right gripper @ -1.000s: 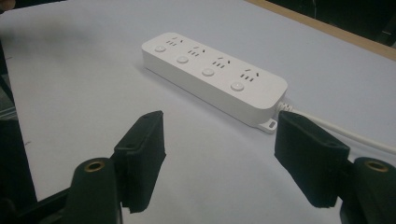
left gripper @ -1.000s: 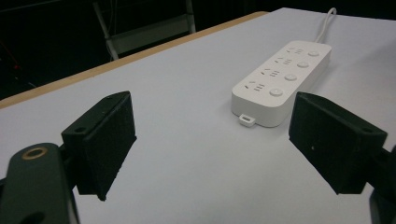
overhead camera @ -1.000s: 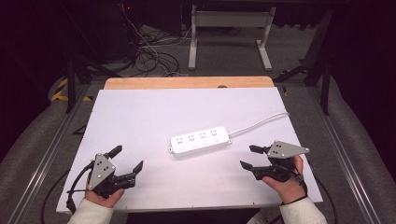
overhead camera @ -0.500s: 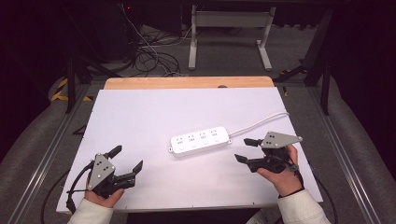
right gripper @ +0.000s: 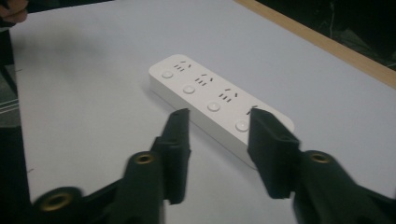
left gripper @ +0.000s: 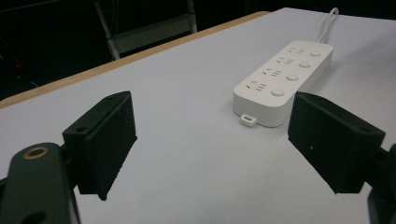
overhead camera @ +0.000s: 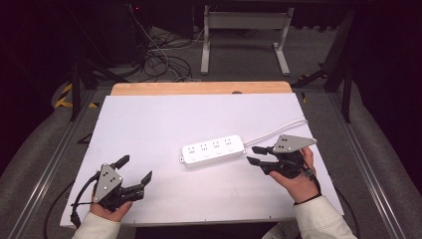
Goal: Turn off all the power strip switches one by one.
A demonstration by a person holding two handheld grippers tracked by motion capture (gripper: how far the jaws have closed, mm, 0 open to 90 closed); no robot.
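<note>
Two jaws of your right hand-held gripper (overhead camera: 255, 155) gape beside the power strip (overhead camera: 213, 150) lying mid-surface toward its right edge, seemingly lining up a grasp, while your left hand-held gripper (overhead camera: 133, 169) waits unclenched near the front-left corner.

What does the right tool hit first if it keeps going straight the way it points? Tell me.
Most likely the white power strip. The right tool is open and points at the strip's cord end, its jaws framing that end in the right gripper view. It has not touched yet; the exact gap is hard to judge.
</note>
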